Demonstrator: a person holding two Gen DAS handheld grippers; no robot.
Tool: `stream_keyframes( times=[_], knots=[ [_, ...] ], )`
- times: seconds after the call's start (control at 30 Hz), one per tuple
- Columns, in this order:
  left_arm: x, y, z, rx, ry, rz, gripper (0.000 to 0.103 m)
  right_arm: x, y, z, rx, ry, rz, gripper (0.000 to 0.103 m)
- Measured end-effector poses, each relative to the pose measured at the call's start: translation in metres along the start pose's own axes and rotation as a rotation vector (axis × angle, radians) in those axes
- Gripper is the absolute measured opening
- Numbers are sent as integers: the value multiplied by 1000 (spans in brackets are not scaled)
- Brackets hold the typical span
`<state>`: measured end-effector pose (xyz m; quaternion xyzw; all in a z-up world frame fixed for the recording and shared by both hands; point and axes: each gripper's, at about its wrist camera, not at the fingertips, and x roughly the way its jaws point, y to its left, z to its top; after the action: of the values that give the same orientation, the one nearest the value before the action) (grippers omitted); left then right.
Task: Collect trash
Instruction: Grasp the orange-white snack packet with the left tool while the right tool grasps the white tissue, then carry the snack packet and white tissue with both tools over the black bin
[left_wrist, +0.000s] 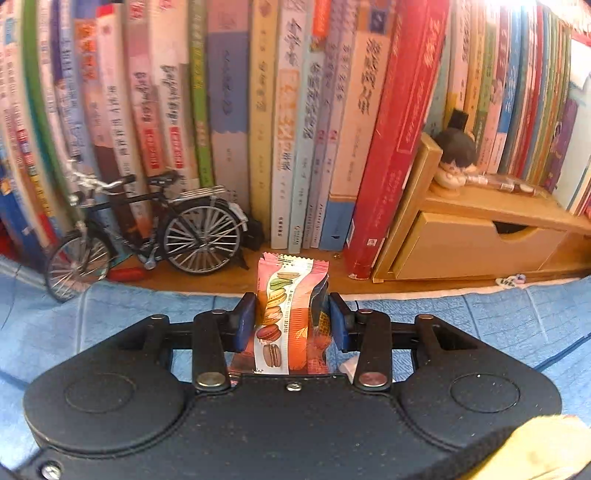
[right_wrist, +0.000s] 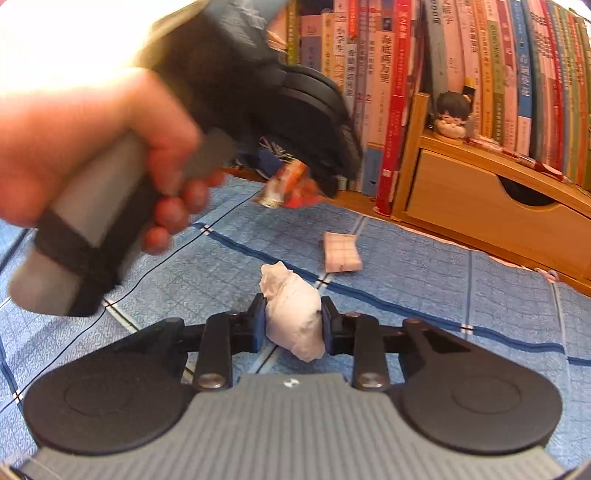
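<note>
Snack wrapper (left_wrist: 286, 314) with macaron print pinched between left gripper (left_wrist: 291, 321) pads, held above blue checked cloth (left_wrist: 480, 325) before a row of books (left_wrist: 229, 110). Right gripper (right_wrist: 293, 323) jaws clamp a crumpled white tissue (right_wrist: 291, 314) on the cloth. Small pink eraser (right_wrist: 341, 253) lies nearby. Left hand (right_wrist: 92, 147) grips its handle, blurred.

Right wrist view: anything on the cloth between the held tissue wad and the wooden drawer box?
Yes: a pink gridded block lies between the tissue wad and the wooden drawer box, in the right wrist view.
</note>
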<state>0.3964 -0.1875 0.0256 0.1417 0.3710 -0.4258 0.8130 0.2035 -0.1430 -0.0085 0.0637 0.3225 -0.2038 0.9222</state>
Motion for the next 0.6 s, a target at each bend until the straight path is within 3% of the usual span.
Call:
stream_keyframes(
  times=[0.27, 0.6],
  knots=[
    [-60, 14, -4, -25, -32, 54, 39, -25, -10, 9, 48, 9, 5, 35],
    [-133, 20, -55, -83, -27, 139, 39, -74, -1, 12, -1, -14, 57, 37]
  ],
)
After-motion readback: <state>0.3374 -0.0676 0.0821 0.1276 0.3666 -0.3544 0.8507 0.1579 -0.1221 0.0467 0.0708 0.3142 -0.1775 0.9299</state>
